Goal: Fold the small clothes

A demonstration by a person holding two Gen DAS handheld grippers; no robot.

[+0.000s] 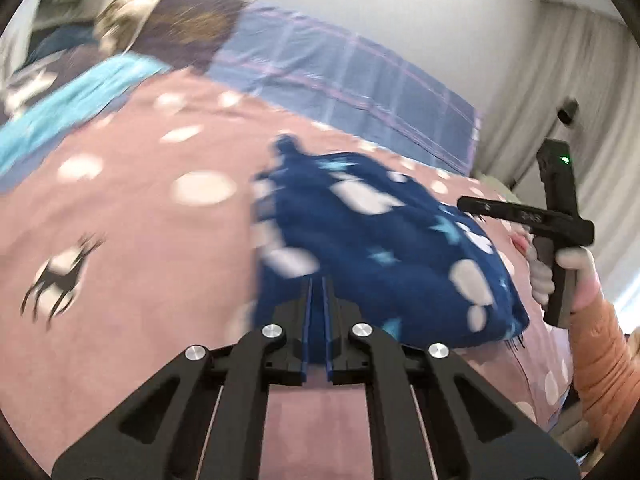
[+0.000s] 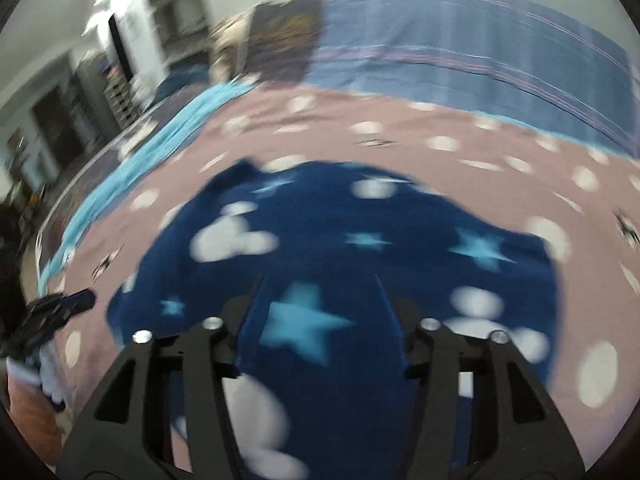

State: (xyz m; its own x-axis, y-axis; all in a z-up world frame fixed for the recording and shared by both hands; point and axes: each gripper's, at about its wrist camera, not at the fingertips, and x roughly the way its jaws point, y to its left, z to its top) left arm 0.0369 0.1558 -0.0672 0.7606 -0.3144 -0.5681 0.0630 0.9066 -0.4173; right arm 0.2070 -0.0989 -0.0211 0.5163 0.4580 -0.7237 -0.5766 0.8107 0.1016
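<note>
Pink bedding (image 1: pixel 132 208) dotted with white spots covers the bed, with one blue checked sheet (image 1: pixel 344 80) toward twelve o'clock. One dark blue garment (image 2: pixel 360 240) with pale stars and white blobs lies on it, blurred. Two grippers show. The left gripper (image 1: pixel 318 284) has its fingers pressed together, nothing visibly between them. The right gripper (image 2: pixel 320 280) stands with fingers apart above the garment, gripping nothing.
</note>
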